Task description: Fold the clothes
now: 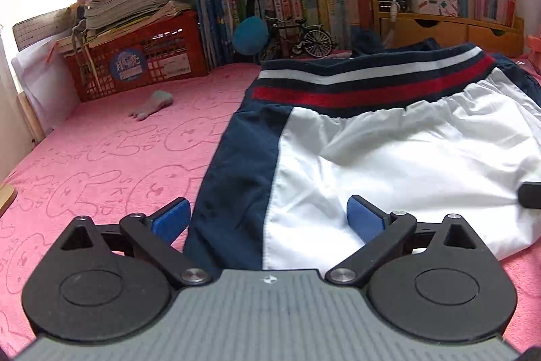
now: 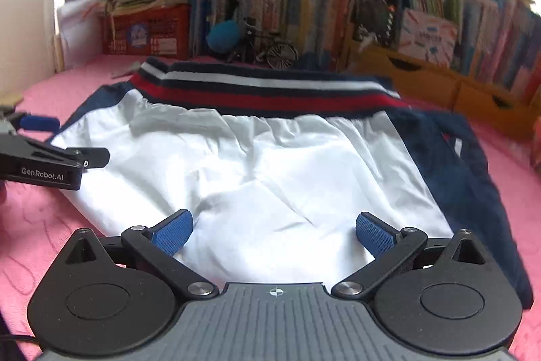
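The shorts [image 2: 270, 164] lie flat and unfolded at twelve o'clock; both the left hand-held gripper [image 1: 267, 219] and the right hand-held gripper [image 2: 274, 229] gape wide and empty.

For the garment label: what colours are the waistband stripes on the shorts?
Navy, white and red bands on the waistband, clearest in the left wrist view.

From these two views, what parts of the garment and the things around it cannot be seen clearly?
- Garment, left wrist view: near hem is behind the left hand-held gripper; the right side is cut off by the edge.
- Garment, right wrist view: near hem is behind the right hand-held gripper.
- Book spines, right wrist view: blurred, titles unreadable.
- Small grey item on the pink cover, left wrist view: too small to identify.
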`<action>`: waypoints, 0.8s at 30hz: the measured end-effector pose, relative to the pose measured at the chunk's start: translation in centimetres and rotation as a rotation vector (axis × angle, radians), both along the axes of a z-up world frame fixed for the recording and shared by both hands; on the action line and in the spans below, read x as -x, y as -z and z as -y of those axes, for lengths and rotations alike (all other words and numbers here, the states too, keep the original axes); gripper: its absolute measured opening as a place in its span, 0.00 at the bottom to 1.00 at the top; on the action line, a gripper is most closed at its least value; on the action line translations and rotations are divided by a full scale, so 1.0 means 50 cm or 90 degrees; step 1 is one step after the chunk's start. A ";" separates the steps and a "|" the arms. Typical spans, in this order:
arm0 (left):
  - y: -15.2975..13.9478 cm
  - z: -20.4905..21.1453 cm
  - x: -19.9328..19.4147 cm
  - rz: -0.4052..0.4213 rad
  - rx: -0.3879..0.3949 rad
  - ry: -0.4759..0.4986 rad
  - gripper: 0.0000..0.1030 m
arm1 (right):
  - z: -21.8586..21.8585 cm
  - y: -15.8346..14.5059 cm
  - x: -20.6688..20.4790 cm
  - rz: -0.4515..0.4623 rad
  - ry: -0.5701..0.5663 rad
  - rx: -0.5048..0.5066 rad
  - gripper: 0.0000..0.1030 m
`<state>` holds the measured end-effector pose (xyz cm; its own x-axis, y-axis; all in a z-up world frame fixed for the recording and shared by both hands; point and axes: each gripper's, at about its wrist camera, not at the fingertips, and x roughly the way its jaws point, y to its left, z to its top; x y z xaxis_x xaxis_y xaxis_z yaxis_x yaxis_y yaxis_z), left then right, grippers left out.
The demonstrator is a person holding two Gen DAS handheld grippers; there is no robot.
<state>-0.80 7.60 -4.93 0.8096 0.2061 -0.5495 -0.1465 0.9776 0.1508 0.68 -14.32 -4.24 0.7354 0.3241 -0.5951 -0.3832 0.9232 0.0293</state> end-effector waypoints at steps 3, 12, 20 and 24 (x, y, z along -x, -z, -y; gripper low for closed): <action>0.002 -0.028 0.003 -0.005 0.043 -0.018 1.00 | 0.059 -0.008 0.004 -0.014 0.061 -0.043 0.99; 0.002 -0.050 0.002 -0.017 0.099 -0.021 1.00 | 0.197 0.006 0.015 0.028 0.271 0.092 1.00; -0.001 -0.053 0.003 -0.014 0.106 -0.022 1.00 | 0.309 0.008 0.013 -0.007 0.428 0.005 1.00; -0.027 -0.074 0.008 0.024 0.106 0.016 0.96 | 0.312 -0.024 0.024 0.055 0.378 0.010 1.00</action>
<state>-1.21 11.30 -3.59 0.8340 0.0935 -0.5438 -0.1235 0.9922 -0.0187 -0.53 -29.90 -3.06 0.8343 -0.1649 -0.5261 0.1973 0.9803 0.0057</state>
